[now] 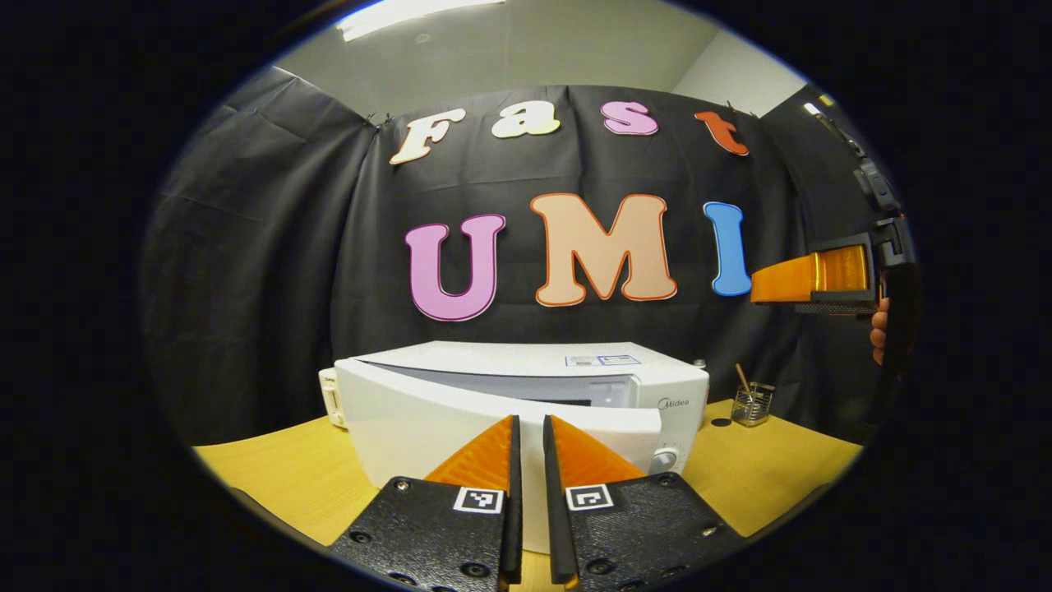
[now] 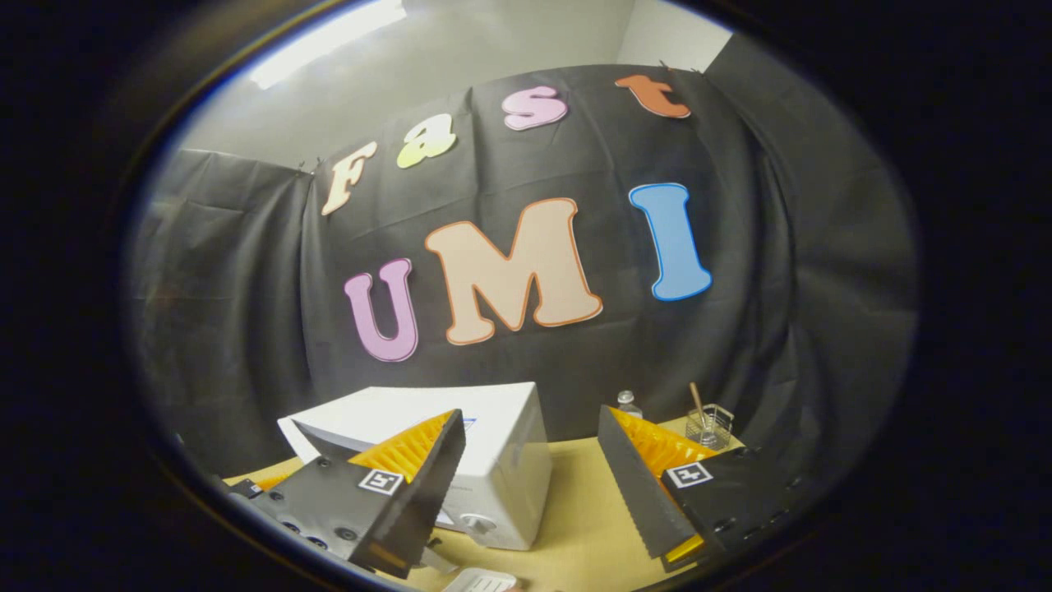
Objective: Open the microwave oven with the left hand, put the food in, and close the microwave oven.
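Observation:
The white microwave oven [image 1: 526, 386] stands on the wooden table [image 1: 279, 477] in the left gripper view, its door [image 1: 427, 419] swung a little way out from the body. My left gripper [image 1: 530, 432] is shut right in front of that door, with nothing seen between its fingers. My right gripper [image 1: 772, 284] hangs high at the right, held by a hand [image 1: 878, 330]. In the right gripper view my right gripper [image 2: 530, 440] is wide open above the table [image 2: 575, 510], beside the microwave oven [image 2: 501, 460]. A small white ridged thing [image 2: 481, 582] lies at the bottom edge.
A wire basket [image 1: 752, 404] with a stick in it stands right of the microwave; the wire basket [image 2: 711, 423] and a small bottle [image 2: 627, 401] sit near the back wall. A dark round spot [image 1: 721, 422] lies on the table.

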`<state>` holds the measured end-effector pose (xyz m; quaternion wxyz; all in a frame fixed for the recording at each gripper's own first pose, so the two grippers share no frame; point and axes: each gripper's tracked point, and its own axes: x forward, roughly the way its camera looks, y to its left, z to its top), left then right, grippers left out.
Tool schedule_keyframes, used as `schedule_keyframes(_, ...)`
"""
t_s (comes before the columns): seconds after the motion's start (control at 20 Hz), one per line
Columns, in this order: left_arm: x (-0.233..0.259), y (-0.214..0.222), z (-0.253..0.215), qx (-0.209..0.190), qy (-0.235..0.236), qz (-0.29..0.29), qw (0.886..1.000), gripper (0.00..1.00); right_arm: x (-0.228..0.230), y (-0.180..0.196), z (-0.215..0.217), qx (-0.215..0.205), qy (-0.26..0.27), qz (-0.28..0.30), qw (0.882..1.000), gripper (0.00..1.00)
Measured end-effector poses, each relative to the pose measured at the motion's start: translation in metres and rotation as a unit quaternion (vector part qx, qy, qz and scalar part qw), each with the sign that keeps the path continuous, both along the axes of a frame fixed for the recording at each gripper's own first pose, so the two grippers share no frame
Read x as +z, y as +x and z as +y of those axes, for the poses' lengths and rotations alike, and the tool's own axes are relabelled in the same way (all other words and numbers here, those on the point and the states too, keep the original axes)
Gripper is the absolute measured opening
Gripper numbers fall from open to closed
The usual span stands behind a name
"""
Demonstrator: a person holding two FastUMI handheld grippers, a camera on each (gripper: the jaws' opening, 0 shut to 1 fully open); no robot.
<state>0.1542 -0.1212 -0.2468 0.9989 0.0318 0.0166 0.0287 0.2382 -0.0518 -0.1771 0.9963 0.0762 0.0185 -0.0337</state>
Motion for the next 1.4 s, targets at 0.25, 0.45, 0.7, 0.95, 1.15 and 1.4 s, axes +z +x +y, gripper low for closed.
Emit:
schedule_keyframes(0.25, -0.011, 0.028, -0.007, 0.006, -0.004, 0.016, 1.000, 0.13, -0.005, 0.005, -0.011, -0.001, 0.012, 0.005, 1.000, 0.92)
schedule_keyframes(0.45, -0.021, 0.044, -0.014, 0.002, -0.004, 0.030, 1.000, 0.13, -0.007, 0.005, -0.021, -0.010, 0.018, 0.008, 1.000, 0.92)
schedule_keyframes(0.7, -0.029, 0.053, -0.017, 0.005, 0.010, 0.044, 0.999, 0.14, -0.008, 0.008, -0.018, -0.012, 0.011, 0.008, 1.000, 0.91)
schedule_keyframes(0.95, -0.025, 0.056, -0.020, -0.001, -0.008, 0.032, 0.999, 0.14, -0.014, 0.012, -0.012, -0.006, 0.007, 0.016, 1.000, 0.91)
schedule_keyframes(1.15, -0.026, 0.056, -0.019, -0.006, 0.004, 0.036, 0.999, 0.14, -0.012, 0.011, -0.008, -0.007, 0.002, 0.013, 1.000, 0.99)
schedule_keyframes(1.4, -0.026, 0.058, -0.019, -0.002, 0.005, 0.035, 0.999, 0.14, -0.012, 0.012, -0.007, -0.004, 0.005, 0.016, 1.000, 0.91)
